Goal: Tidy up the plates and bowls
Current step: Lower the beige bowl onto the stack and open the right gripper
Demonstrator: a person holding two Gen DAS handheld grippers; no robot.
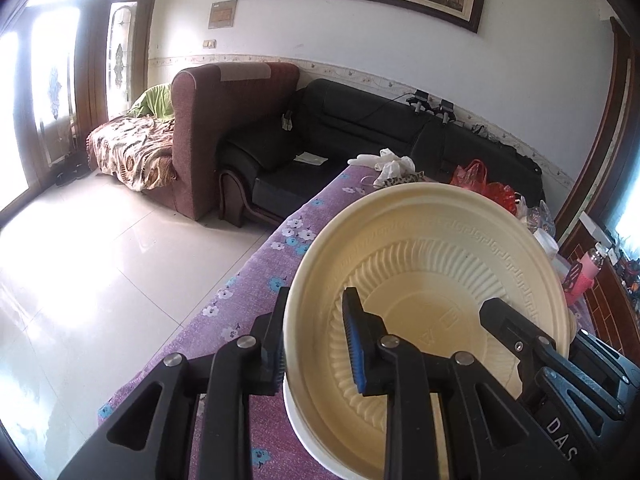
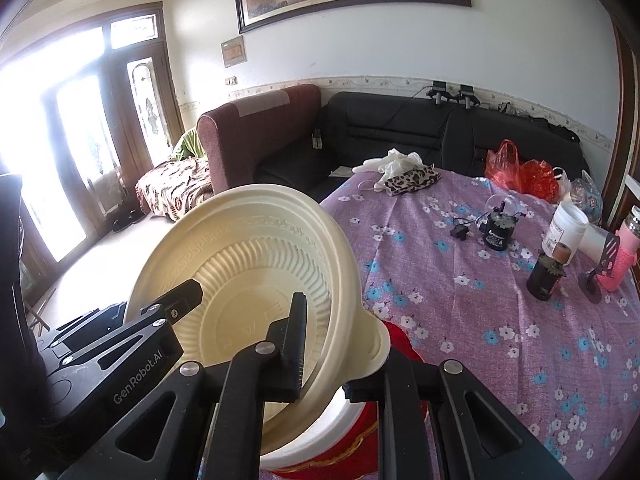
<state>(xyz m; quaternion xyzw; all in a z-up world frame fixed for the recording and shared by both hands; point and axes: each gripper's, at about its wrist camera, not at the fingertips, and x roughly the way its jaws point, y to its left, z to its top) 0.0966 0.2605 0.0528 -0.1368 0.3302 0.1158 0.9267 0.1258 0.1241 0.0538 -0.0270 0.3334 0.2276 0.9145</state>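
Observation:
A cream plastic bowl (image 1: 432, 264) with ribbed walls is tilted up above the purple flowered tablecloth (image 1: 256, 292). My left gripper (image 1: 316, 344) grips its left rim, one finger outside and the blue-padded finger inside. My right gripper (image 2: 340, 344) grips the opposite rim of the same bowl (image 2: 248, 248); its fingers also show at the right of the left wrist view (image 1: 516, 332). Under the bowl lies a white plate or bowl (image 2: 340, 432) on something red (image 2: 400, 340).
On the table stand a black jar (image 2: 498, 230), a second dark jar (image 2: 544, 276), a white tub (image 2: 566, 226), a pink bottle (image 2: 624, 256), a leopard pouch (image 2: 412, 182), white gloves (image 2: 394, 162) and red bags (image 2: 520, 174). Sofas stand behind. The table edge drops to tiled floor at left.

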